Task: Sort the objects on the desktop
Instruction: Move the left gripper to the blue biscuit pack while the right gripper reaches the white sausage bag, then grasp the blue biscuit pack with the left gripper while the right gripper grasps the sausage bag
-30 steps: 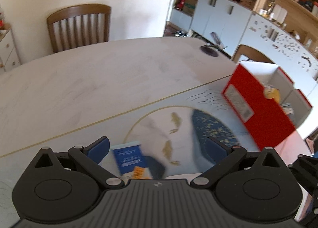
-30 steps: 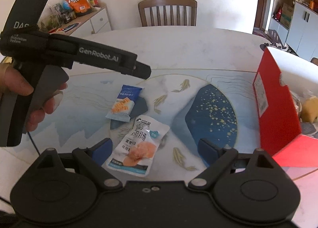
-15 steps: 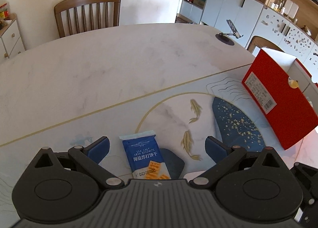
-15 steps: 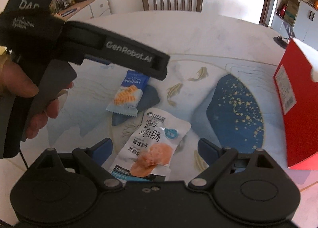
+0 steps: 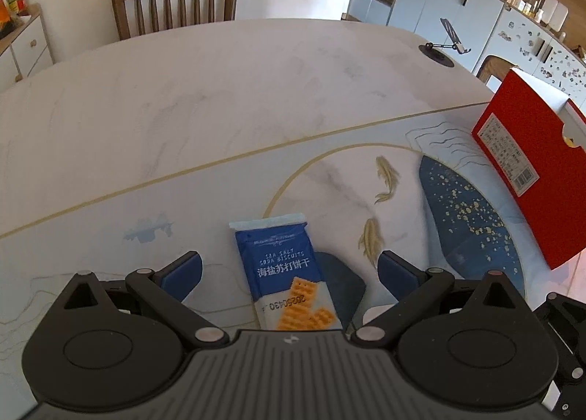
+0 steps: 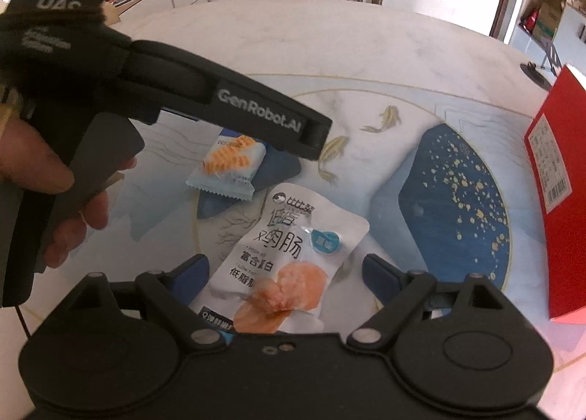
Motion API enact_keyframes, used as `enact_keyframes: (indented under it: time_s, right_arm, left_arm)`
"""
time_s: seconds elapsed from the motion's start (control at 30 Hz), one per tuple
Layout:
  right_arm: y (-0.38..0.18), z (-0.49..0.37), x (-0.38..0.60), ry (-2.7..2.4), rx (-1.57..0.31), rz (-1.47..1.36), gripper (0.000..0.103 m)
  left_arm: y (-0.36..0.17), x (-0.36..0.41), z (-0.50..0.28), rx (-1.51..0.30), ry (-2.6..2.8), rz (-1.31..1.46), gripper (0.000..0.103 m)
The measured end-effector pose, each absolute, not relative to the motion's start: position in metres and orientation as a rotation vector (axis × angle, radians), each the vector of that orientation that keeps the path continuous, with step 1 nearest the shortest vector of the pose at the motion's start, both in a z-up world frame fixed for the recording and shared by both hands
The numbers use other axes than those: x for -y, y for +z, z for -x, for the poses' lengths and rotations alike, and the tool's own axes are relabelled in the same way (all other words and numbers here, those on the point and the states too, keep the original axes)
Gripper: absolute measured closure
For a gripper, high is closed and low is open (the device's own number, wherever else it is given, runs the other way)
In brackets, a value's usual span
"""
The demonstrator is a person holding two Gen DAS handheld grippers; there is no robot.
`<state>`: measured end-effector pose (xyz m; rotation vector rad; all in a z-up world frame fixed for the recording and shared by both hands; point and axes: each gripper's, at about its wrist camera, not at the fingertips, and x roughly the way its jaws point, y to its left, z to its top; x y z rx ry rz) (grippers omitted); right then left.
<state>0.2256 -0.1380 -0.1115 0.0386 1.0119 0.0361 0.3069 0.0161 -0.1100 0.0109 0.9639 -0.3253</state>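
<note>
You are at the pick-up step: the left gripper [image 5: 289, 270] hangs open over the biscuit packet [image 5: 289, 273] and the right gripper [image 6: 285, 273] open over the sausage pouch [image 6: 289, 262], both flat on the bench [image 5: 219, 97]. Next, you likely lower, close on each, and carry them to the red box [image 5: 527, 167] at right.

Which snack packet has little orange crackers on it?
The blue soda biscuit packet, between the open left gripper fingers. The white sausage packet shows pink meat.

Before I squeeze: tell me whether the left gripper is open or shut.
Open. The left gripper has its blue pads set wide apart, with the biscuit packet lying flat between them, untouched.
</note>
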Motion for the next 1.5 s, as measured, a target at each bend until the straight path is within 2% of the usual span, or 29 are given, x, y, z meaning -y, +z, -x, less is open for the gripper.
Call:
enact_keyframes:
  time_s: [0.2,0.43,0.53,0.73,0.9,1.03,1.2,1.3,1.33,1.5]
  right_arm:
    - [-0.113,-0.225,0.138,0.031,-0.998,-0.001,0.018]
    - [-0.109,-0.229,0.153,0.004,-0.993,-0.016,0.035]
    - [-0.107,-0.228,0.159,-0.008,-0.988,-0.024,0.044]
    - [-0.107,-0.229,0.165,-0.01,-0.989,-0.028,0.046]
    - [-0.105,-0.228,0.166,0.003,-0.981,-0.018,0.051]
    - [-0.103,-0.229,0.167,0.01,-0.973,-0.01,0.057]
    - [-0.104,-0.232,0.167,0.007,-0.991,0.011,0.054]
    - [-0.107,-0.236,0.175,-0.022,-0.998,-0.033,0.029]
    - [-0.107,-0.237,0.178,-0.024,-0.993,-0.048,0.025]
    - [-0.111,-0.247,0.189,-0.013,-0.991,-0.082,0.022]
  left_arm:
    - [-0.116,-0.014,-0.306,-0.953,-0.323,-0.033,0.001]
    - [-0.117,-0.011,-0.302,-0.937,-0.312,-0.082,0.008]
    - [-0.116,-0.011,-0.3,-0.929,-0.311,-0.098,0.014]
    - [-0.114,-0.012,-0.298,-0.919,-0.314,-0.105,0.028]
    - [-0.111,-0.01,-0.295,-0.907,-0.328,-0.117,0.053]
    - [-0.109,-0.011,-0.294,-0.903,-0.343,-0.106,0.06]
    - [-0.109,-0.011,-0.295,-0.902,-0.353,-0.107,0.06]
    - [-0.109,-0.01,-0.295,-0.902,-0.357,-0.111,0.061]
    - [-0.109,-0.01,-0.295,-0.901,-0.359,-0.112,0.061]
    - [-0.11,-0.01,-0.295,-0.9,-0.365,-0.115,0.061]
